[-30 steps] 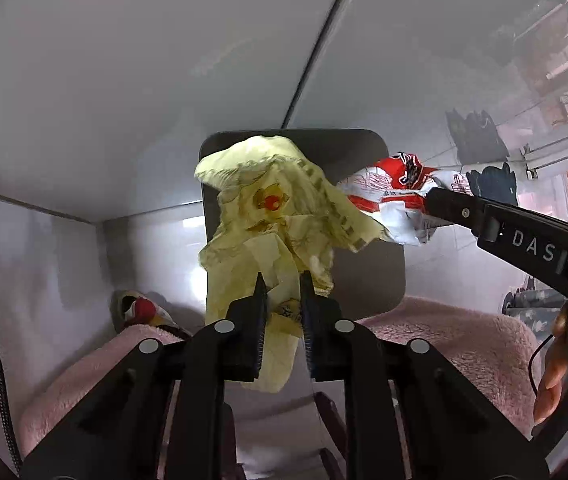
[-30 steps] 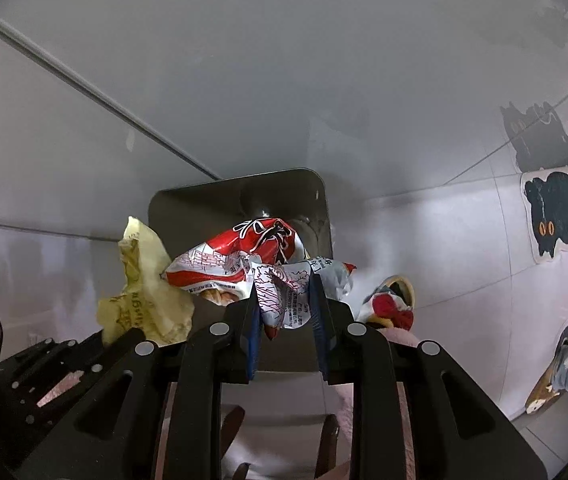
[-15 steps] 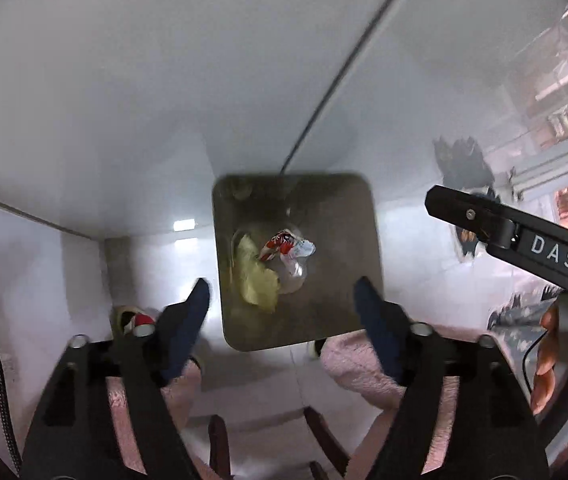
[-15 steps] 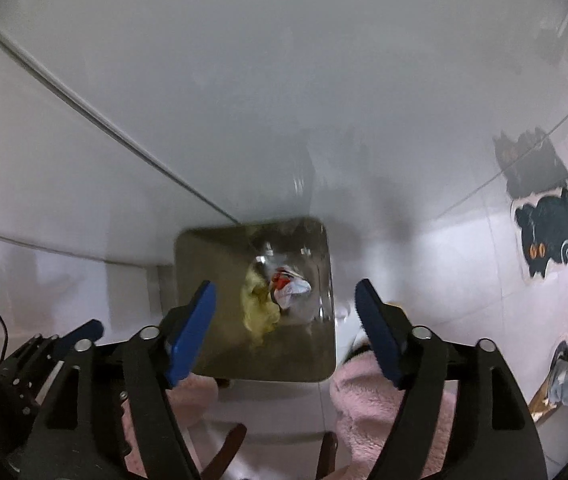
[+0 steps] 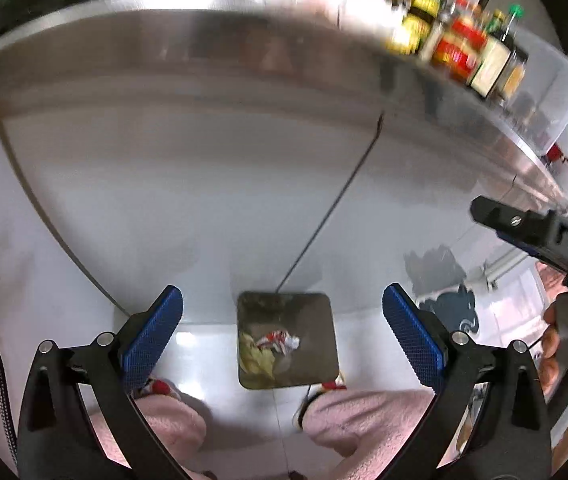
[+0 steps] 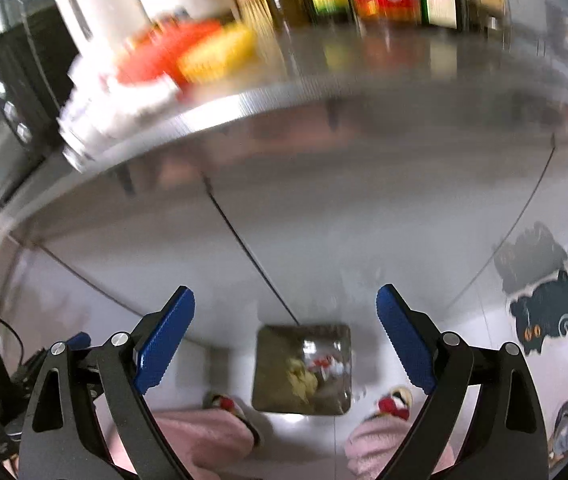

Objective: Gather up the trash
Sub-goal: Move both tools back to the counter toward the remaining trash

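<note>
Both grippers (left [image 5: 282, 336], right [image 6: 286, 334]) gape empty above the floor bin [image 5: 326, 364] below a steel counter [image 5: 203, 40].

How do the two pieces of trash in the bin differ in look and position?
The yellow wrapper is plain yellow paper; the red wrapper is red and white. In the left view the yellow wrapper lies lower and more to the left, the red wrapper up and to its right. Both are crumpled and lie touching in the bin.
</note>
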